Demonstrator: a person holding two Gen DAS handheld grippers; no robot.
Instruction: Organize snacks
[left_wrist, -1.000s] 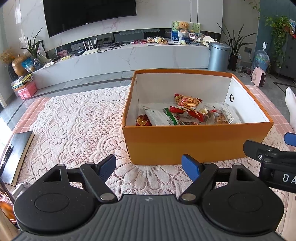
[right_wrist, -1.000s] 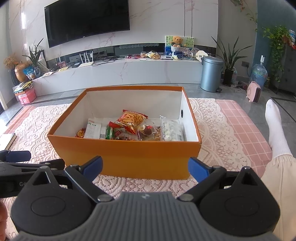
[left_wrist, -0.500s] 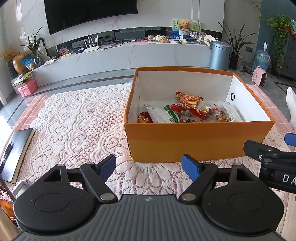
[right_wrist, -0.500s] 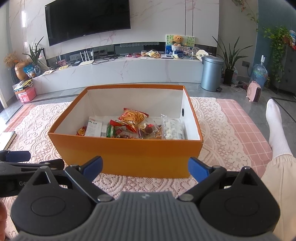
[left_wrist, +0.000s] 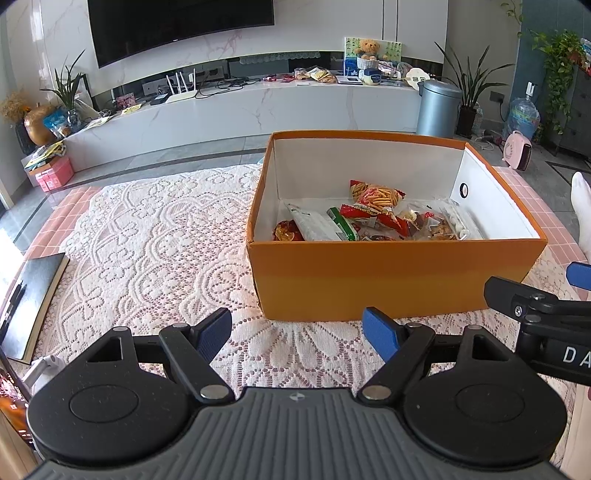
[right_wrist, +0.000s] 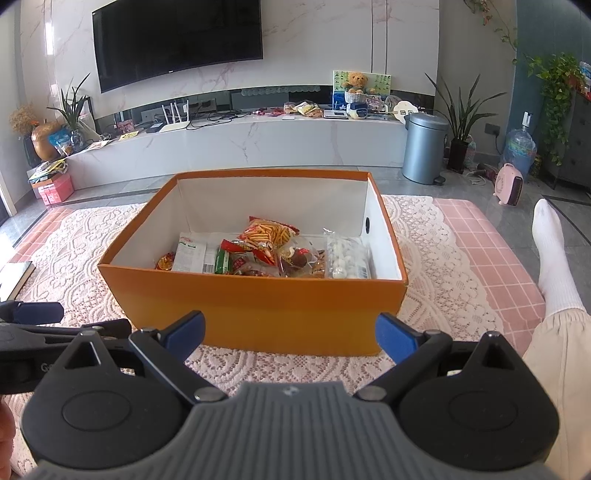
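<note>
Sitting on a white lace cloth (left_wrist: 155, 236) is one orange box (left_wrist: 391, 280), open at the top with white inner walls, and all the snacks in sight on the mat lie inside it. At least six packets can be counted on the box floor in the right wrist view: one round red-and-gold packet (right_wrist: 165, 261) at the far left, one white flat packet (right_wrist: 190, 254) beside it, one green-edged packet (right_wrist: 222, 261), one orange bag of stick snacks (right_wrist: 269, 232) propped on top of the heap toward 12 o'clock, one red wrapper (right_wrist: 255, 251) under it, and one clear bag of pale round sweets (right_wrist: 347, 257) at the right end. More brown and red pieces lie tangled in the middle; their number cannot be told.

One left gripper (left_wrist: 297, 332) hangs over the cloth, the box at about 1 o'clock from it. Its two blue-tipped fingers (left_wrist: 214, 328) are spread wide, with nothing between them and nothing touched. One right gripper (right_wrist: 290, 332) faces the box at 12 o'clock, just short of the near wall; its two fingers are also spread wide and bare.

One dark book (left_wrist: 29, 302) lies at 9 o'clock from the left gripper at the cloth's edge. One white-socked foot (right_wrist: 550, 251) rests at 2 o'clock from the right gripper.
</note>
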